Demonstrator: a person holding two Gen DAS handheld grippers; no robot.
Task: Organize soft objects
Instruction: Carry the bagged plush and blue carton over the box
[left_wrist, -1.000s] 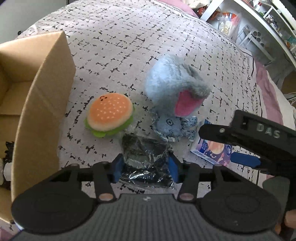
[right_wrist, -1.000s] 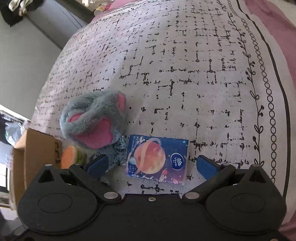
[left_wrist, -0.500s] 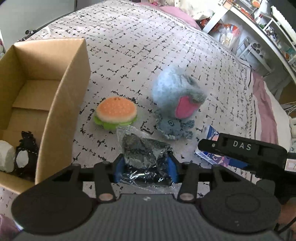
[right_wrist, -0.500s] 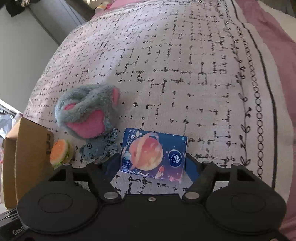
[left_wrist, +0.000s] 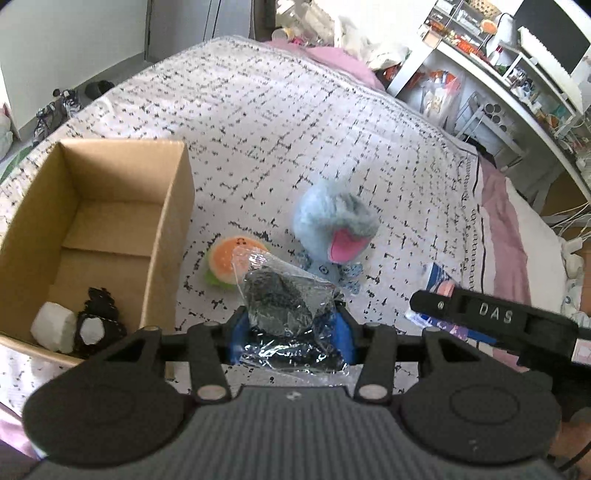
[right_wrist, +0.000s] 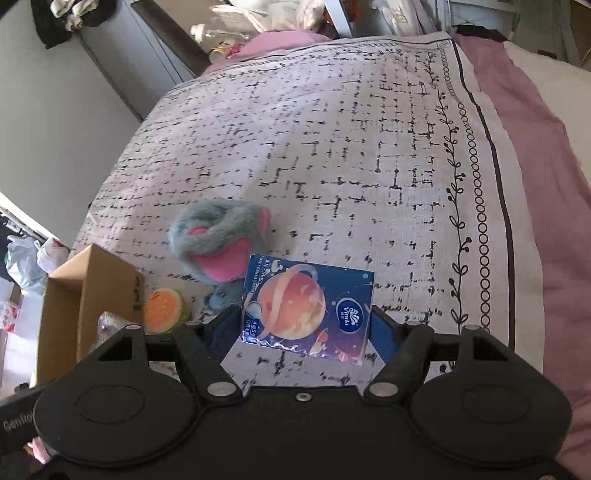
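left gripper (left_wrist: 291, 334) clamps bag (left_wrist: 284, 299), lifted off bed | right gripper (right_wrist: 301, 332) grips tissue pack (right_wrist: 304, 306), also lifted | box (left_wrist: 168, 229) at bed's left edge, nearer left gripper

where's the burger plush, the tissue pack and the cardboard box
burger plush (left_wrist: 221, 263), left wrist view, orange bun top
tissue pack (right_wrist: 291, 306), right wrist view, planet print on its front
cardboard box (left_wrist: 168, 236), left wrist view, right side wall
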